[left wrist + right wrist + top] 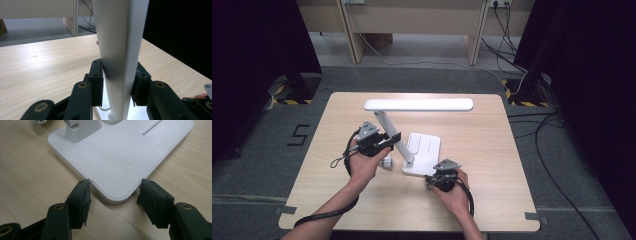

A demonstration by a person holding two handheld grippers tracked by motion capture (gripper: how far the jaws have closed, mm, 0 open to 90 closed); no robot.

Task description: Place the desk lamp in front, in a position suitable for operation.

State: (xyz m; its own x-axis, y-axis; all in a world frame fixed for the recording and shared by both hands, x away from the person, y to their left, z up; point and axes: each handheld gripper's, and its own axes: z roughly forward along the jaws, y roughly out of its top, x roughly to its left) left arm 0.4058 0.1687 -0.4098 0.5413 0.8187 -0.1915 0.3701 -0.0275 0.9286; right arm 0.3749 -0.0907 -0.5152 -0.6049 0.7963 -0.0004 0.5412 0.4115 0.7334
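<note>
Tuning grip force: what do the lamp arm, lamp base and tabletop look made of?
Lamp arm: looks like white moulded plastic, smooth satin; soft sheen, no grain. Left gripper is clamped on it.
Lamp base: same white plastic by the look, matte, rounded corners, power symbol set in its top. Right gripper straddles its corner, open.
Tabletop: light wood grain, probably laminate; faint gloss.

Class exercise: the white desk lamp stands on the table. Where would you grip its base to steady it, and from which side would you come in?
Probably at the near corner of the flat base, coming in low along the table from the person's side. The base is a thin slab with a rounded corner, narrow enough there for the right gripper, whose open jaws already straddle it. The left gripper clamps the upright arm.
</note>
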